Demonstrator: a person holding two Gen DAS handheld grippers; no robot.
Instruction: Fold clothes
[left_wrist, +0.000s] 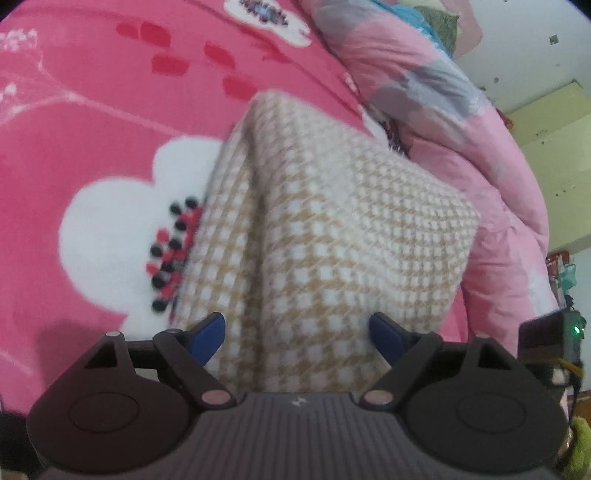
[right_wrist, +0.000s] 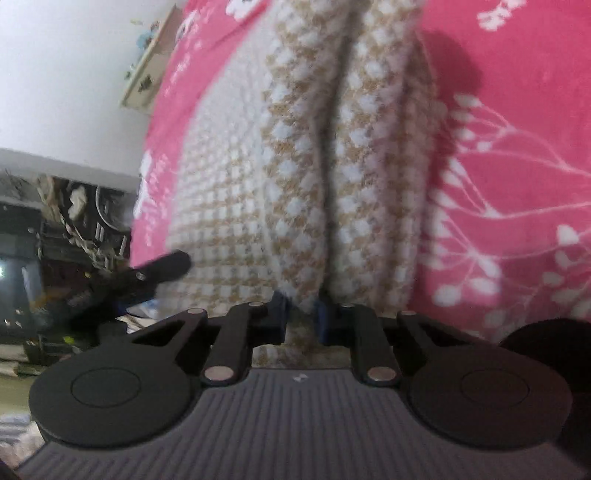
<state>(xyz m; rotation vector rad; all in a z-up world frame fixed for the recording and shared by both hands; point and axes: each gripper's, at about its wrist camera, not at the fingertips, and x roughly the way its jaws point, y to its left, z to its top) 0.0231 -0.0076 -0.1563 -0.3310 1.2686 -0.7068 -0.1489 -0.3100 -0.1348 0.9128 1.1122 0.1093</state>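
Note:
A beige-and-white houndstooth knitted garment (left_wrist: 332, 229) lies on a pink flowered bedsheet (left_wrist: 92, 110). In the left wrist view my left gripper (left_wrist: 297, 332) is open just above the garment's near end. Its blue fingertips (left_wrist: 210, 330) stand wide apart with a raised fold of the knit between them. In the right wrist view my right gripper (right_wrist: 301, 314) is shut on a pinched-up ridge of the same garment (right_wrist: 310, 166). The fabric rises in two folds from the jaws. A black gripper finger (right_wrist: 166, 266) reaches onto the garment's left edge there.
A rolled pink and grey quilt (left_wrist: 443, 110) lies along the garment's far right side. A dark device with a green light (left_wrist: 554, 332) is at the right edge. Past the bed's edge stand cluttered dark shelves (right_wrist: 66, 229) and a white wall (right_wrist: 74, 66).

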